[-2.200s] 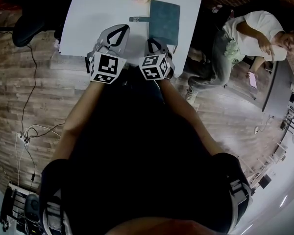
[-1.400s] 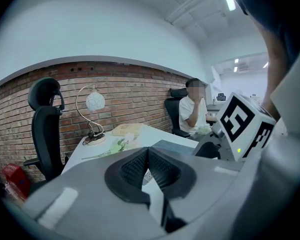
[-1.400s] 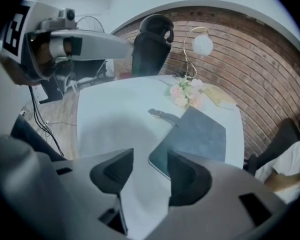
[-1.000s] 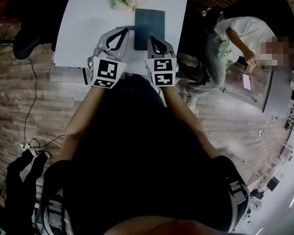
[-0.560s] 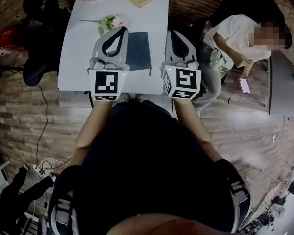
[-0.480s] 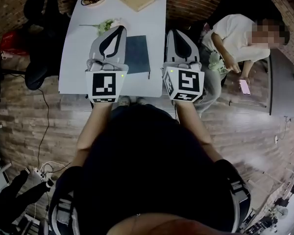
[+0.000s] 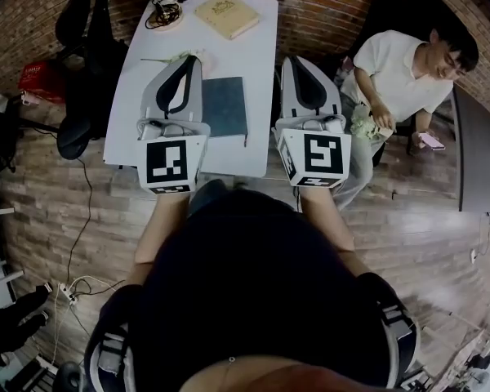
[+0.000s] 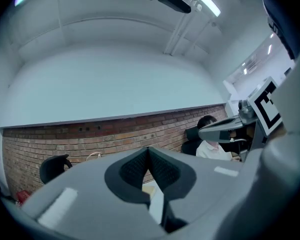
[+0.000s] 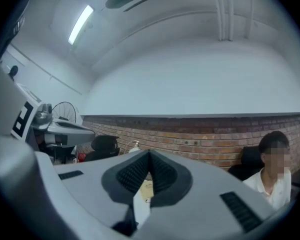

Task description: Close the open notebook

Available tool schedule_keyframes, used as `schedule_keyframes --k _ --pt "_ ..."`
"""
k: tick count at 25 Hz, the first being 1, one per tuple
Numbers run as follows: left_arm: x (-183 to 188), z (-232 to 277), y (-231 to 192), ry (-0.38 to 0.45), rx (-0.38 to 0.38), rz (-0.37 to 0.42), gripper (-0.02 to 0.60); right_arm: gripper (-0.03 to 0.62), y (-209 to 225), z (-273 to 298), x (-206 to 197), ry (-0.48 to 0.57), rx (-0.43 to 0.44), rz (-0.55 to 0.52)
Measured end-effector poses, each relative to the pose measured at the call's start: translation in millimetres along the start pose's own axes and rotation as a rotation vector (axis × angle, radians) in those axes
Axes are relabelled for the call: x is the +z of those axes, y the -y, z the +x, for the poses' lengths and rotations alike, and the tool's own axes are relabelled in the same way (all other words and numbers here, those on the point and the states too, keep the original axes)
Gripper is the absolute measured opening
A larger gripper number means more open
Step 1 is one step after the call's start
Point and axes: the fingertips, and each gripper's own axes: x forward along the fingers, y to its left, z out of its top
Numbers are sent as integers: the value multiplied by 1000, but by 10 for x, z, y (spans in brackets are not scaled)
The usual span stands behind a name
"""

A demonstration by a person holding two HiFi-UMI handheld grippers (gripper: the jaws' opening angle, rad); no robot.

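White table [image 7: 261,80] taken as reference, head view.

- On the table, toward its near edge: dark teal notebook [image 7: 224,106], cover shut, lying flat, edges square to the table.
- At the table's far end: tan book [image 7: 227,15]. Toward the far left corner: small round item with a coiled cable [image 7: 165,12], too small to name.
- On the table's left half: pale flowers [image 7: 178,55], partly hidden behind the left gripper [image 7: 189,59].

Both tools held over the table's near half, pointing toward its far end and not touching the notebook. Left gripper over the table's left part, right gripper [image 7: 294,59] over its right edge.

- Left gripper view: ribbed pads [image 8: 132,170] pressed together, nothing between.
- Right gripper view: same, pads [image 9: 132,174] closed on nothing.

Off the table's right side: seated person in a white shirt [image 7: 402,72]. Off its left side: black office chair [image 7: 86,47]. Behind its far end: brick wall [image 7: 327,6].
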Motion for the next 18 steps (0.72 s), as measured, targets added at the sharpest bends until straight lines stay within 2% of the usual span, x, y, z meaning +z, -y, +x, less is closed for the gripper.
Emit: schedule_keyframes --k 8,12,18 --pt "108 -42 156 9 0 33 6 12 89 -100 12 28 18 54" --pt "105 -43 188 -30 20 -4 6 12 121 -82 -8 19 27 57" --pt "91 -40 269 -35 11 4 6 12 137 -112 -70 14 25 73"
